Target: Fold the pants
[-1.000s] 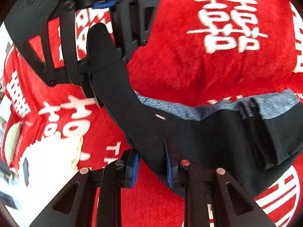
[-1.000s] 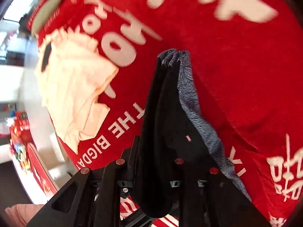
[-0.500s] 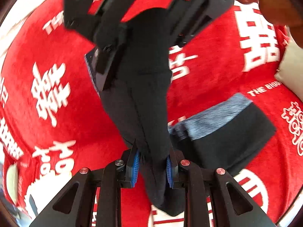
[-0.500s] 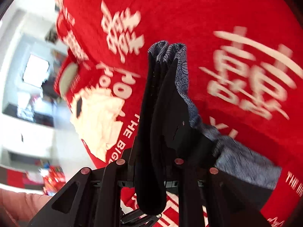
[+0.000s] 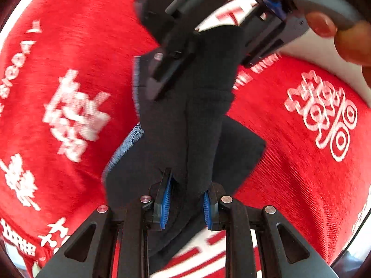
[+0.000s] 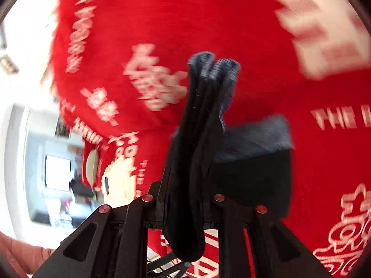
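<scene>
I work over a red blanket with white characters, which covers everything below me and is my landmark. The pants, black with a blue-grey band, hang partly lifted off that blanket: one folded part lies flat on the red, and a long strip rises from it between my two tools.

My left gripper is pinched tight on the near end of that strip, its blue pads squeezing bunched black cloth. In the left view my right gripper holds the far end, high above the blanket, with a hand on its handle. In its own view the right gripper is clamped on a thick wad of layers, jaws nearly together.

I hold both ends, I judge, so the strip stays taut and its layers stay stacked as I carry it over the part lying flat.

The strip's long axis runs from one gripper to the other, sloping up from the blanket. In the right view the blue-grey band points away from the jaws, out over the red.
</scene>
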Motion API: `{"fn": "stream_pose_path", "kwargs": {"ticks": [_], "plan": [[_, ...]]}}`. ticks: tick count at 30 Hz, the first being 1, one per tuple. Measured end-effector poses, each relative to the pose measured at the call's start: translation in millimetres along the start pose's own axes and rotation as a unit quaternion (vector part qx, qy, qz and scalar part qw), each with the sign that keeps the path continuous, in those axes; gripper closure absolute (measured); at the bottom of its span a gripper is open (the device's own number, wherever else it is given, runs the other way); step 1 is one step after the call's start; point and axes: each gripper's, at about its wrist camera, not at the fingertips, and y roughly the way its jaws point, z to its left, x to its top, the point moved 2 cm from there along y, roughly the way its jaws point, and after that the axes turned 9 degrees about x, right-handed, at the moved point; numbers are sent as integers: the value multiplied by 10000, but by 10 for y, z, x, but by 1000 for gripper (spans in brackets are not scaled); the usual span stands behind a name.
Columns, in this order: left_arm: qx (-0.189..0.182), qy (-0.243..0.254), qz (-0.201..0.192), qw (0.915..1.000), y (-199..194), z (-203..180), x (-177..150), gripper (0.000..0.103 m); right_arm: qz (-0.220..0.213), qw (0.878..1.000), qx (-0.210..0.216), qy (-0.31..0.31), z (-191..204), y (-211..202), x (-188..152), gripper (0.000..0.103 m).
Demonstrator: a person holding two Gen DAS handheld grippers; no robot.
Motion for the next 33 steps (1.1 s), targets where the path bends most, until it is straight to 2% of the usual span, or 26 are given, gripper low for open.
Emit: {"fn": "stream_pose_path", "kwargs": {"ticks": [3, 5, 6, 8, 11, 14, 15, 16, 17, 18, 21, 23, 25, 27, 28, 29, 31, 33], "plan": [[21, 124, 394, 9991, 233, -214, -129, 78, 30, 9981, 34, 614, -593, 147, -154, 83], [100, 203, 467, 9987, 285, -270, -194, 78, 81, 9965, 49, 826, -821, 194, -232, 83], [141, 276, 452, 9985, 292, -286, -231, 74, 62, 9955, 128, 934, -925, 250, -290, 83], [113, 388, 407, 9984, 279, -308, -277, 69, -59, 9938, 325, 1061, -1024, 293, -323, 83], [-1, 310, 450, 9985, 201, -215, -339, 67, -110, 9942, 347, 1008, -1003, 350, -294, 83], [-132, 75, 517, 9985, 84, -35, -398, 67, 8, 9963, 281, 813, -882, 399, -214, 83], [-231, -82, 579, 9980, 50, 54, -408, 63, 103, 9973, 140, 713, -833, 450, -165, 82], [-291, -246, 627, 9973, 34, 143, -412, 55, 174, 9977, 1, 649, -803, 479, -144, 77], [-274, -430, 646, 9966, 5, 229, -409, 39, 236, 9978, -189, 598, -778, 509, -132, 74], [-251, -700, 641, 9952, -20, 377, -407, 35, 299, 9974, -310, 576, -785, 520, -141, 71], [-271, -1301, 716, 9885, 5, 756, -398, 35, 375, 9961, -458, 654, -798, 458, -178, 55], [-139, -1713, 806, 9818, 113, 1081, -417, 35, 244, 9940, -892, 586, -750, 333, -184, 46], [28, -2125, 906, 9730, 270, 1395, -448, 35, 108, 9868, -1569, 380, -694, 239, -168, 46], [101, -2590, 1057, 9600, 467, 1703, -468, 35, -144, 9819, -1883, 160, -570, 119, -117, 57], [120, -2760, 1090, 9549, 559, 1818, -465, 35, -222, 9811, -1918, 77, -510, 103, -69, 71], [157, -2864, 1147, 9511, 657, 1904, -450, 35, -249, 9805, -1948, -30, -433, 126, 14, 77], [153, -2839, 1253, 9505, 785, 1905, -430, 35, -190, 9795, -1992, -224, -321, 249, 152, 77], [-4, -2693, 1337, 9537, 904, 1722, -464, 35, -81, 9795, -1981, -360, -240, 441, 231, 77]]}}
